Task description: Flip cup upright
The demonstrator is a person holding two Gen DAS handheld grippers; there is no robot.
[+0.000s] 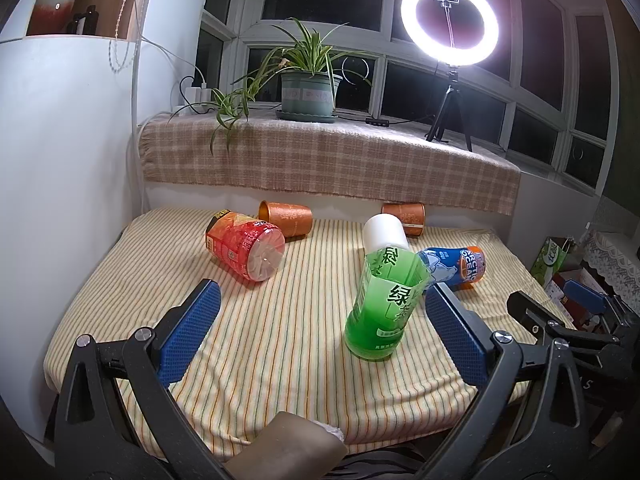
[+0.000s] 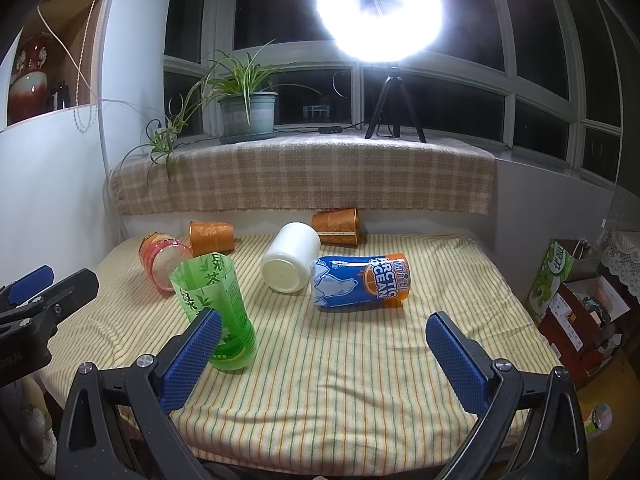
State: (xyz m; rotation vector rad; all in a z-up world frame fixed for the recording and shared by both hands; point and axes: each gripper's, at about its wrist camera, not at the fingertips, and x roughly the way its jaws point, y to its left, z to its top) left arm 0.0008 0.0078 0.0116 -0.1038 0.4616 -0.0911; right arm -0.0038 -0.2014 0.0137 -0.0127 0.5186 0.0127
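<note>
A: Logging the left gripper (image 1: 320, 328) first: we see both blue pads spread wide, nothing between them touching either pad. The green cup (image 1: 384, 304) stands on the striped cloth (image 1: 280, 344) mouth up, leaning slightly, just inside the pad at 3 o'clock; we can't tell whether it touches that pad.

B: Agreed. From the right wrist view we note the right gripper (image 2: 324, 344) equally wide open and empty. The green cup (image 2: 216, 312) sits at 9 o'clock of that gap, partly behind the left-hand pad.

A: Others on the cloth, all on their sides: red cup (image 1: 244, 246) at 11 o'clock, white cup (image 1: 386, 232) just behind the green one, blue Arctic Ocean cup (image 1: 456, 266) at 1 o'clock beside it.

B: We add two orange cups against the back edge, one at 11 o'clock (image 1: 286, 218), one at 1 o'clock (image 1: 406, 216). The white and blue cups lie touching or nearly so in the right wrist view.

A: Background: potted plant (image 1: 308, 88) and ring light (image 1: 450, 20) on the checked sill.
</note>
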